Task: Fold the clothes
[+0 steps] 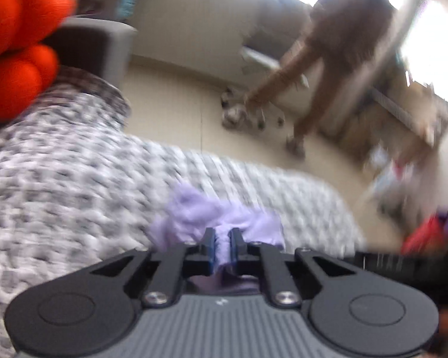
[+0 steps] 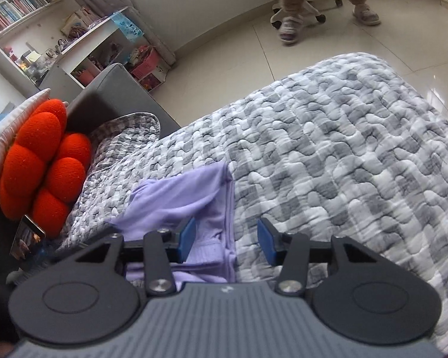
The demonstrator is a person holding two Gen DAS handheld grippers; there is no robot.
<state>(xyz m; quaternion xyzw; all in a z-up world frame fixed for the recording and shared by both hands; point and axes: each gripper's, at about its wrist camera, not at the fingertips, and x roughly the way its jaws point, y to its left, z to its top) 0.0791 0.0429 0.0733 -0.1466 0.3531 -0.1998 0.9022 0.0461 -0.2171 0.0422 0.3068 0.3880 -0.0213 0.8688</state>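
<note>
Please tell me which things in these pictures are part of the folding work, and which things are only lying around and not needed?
Part of the job:
- lilac garment, lying on the quilt
- left gripper, shut on a bunch of the garment
- right gripper, open over the garment's edge
- grey-and-white quilt, the work surface

Only lying about:
- orange cushion
- phone below the cushion
- bookshelf
- office chair

One lilac garment [image 2: 176, 197], one grey patterned quilt [image 2: 328, 149], one orange cushion [image 2: 42, 161], one person [image 1: 337, 47], two hand-held grippers.
</note>
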